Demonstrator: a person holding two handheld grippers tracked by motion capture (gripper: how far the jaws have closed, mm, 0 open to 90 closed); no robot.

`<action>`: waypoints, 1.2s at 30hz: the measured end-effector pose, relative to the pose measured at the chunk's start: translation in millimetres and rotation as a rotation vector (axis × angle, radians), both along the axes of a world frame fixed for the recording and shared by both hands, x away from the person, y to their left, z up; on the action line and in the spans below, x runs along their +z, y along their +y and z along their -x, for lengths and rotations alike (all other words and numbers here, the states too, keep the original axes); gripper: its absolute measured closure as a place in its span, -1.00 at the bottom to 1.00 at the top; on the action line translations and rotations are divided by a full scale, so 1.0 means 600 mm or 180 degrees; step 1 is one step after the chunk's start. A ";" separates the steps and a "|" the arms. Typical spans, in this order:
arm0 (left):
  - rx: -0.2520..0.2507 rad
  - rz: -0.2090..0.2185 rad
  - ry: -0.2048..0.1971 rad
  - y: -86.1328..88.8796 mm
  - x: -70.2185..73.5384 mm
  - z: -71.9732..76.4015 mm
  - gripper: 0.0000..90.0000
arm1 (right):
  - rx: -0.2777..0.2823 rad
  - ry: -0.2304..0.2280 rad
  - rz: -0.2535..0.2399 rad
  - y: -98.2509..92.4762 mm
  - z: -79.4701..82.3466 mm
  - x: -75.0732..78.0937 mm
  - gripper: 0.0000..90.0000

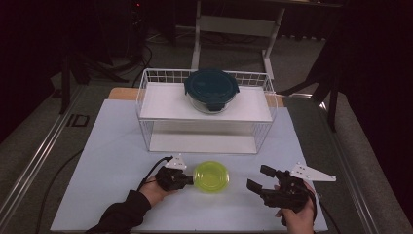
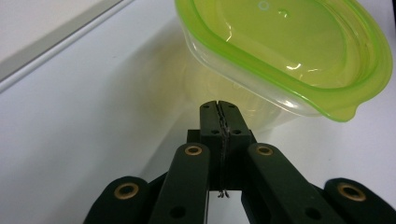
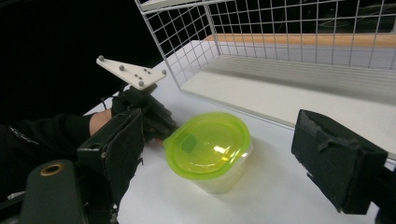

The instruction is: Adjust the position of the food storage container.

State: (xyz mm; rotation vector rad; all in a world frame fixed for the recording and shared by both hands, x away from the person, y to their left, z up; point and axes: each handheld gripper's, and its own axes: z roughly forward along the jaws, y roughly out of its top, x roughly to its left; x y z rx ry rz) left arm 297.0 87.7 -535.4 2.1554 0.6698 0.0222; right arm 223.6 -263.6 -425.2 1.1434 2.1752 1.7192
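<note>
Before the wire rack (image 1: 146,109), the lidded green container (image 1: 211,176) stands upright; left gripper (image 1: 189,180) fingers pressed together, right gripper (image 1: 257,177) fingers spread.

Lime-green container lid (image 1: 211,175), teal lid (image 1: 211,84)

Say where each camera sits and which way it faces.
High view: above the person's side, looking forward and down at the table; both forearms and grippers show.
Left gripper view: rides the left gripper, jaws shut, facing the green tub.
Right gripper view: rides the right gripper, jaws open.
All share the tub.
</note>
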 end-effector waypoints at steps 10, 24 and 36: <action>-0.0016 0.0050 0.0064 -0.011 -0.001 -0.008 0.99 | 0.0005 0.0016 0.0010 0.000 -0.001 -0.003 -0.63; 0.0075 0.0298 -0.0116 0.061 0.041 0.018 0.91 | 0.0021 -0.0003 0.0096 0.006 -0.002 -0.007 -0.58; 0.0191 0.0583 -0.0112 0.102 0.083 0.038 -0.32 | 0.0041 0.0003 0.0282 0.019 -0.004 -0.016 -0.59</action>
